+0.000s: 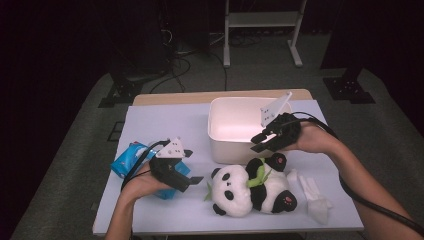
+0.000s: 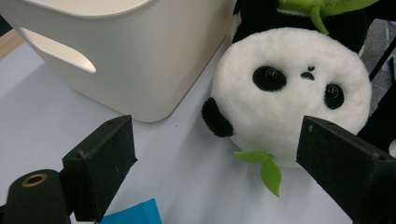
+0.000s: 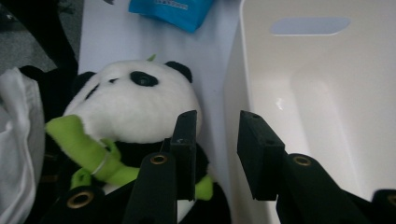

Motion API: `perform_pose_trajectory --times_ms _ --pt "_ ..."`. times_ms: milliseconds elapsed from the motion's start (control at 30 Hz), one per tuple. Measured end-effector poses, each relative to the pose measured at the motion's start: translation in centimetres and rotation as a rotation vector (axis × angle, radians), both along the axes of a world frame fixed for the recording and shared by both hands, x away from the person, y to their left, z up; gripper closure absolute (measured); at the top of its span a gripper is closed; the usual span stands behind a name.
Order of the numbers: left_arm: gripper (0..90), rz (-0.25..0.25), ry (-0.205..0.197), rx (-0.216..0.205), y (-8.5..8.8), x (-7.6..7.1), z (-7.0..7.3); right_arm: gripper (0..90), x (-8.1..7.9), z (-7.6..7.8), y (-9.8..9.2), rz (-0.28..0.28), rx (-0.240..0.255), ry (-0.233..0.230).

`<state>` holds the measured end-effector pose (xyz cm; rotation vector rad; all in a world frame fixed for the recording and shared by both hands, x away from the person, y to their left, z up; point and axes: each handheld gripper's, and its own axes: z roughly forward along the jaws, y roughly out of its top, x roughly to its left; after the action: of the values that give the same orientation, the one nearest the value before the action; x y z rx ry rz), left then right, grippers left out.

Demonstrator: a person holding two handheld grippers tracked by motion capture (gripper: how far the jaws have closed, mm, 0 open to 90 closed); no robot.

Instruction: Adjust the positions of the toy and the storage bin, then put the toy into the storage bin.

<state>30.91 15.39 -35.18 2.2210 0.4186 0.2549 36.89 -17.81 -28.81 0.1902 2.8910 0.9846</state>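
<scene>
On the desk [image 1: 165,120] a storage bin [image 1: 235,131] stands toward the far side, right of the middle. A plush panda [image 1: 250,189] lies just near of the bin, close to its near wall, head to the left and feet to the right. A crumpled cloth [image 1: 312,192] lies on the desk right of the panda, just beside its feet. A packet of tissues [image 1: 131,159] lies at the left side of the desk, well apart from the bin and left of the panda.

Lab/studio: dark curtains, floor cables [image 1: 172,70], metal stand feet [image 1: 348,89], grey carpet.
</scene>
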Motion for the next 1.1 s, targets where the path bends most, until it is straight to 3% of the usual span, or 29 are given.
perform_pose_trajectory --times_ms 300,833,1100 --pt "10.3 -0.003 0.006 -0.004 0.0 0.0 0.0 64.8 -3.7 -0.3 -0.2 0.069 -0.016 0.024" --pt "10.2 -0.004 0.013 0.004 0.0 0.3 -0.2 60.9 -5.9 -2.1 -0.8 0.077 0.003 0.06" --pt "10.2 -0.005 0.01 -0.001 -0.1 0.0 -0.1 58.2 -6.8 -2.3 -0.1 0.105 -0.004 0.049"
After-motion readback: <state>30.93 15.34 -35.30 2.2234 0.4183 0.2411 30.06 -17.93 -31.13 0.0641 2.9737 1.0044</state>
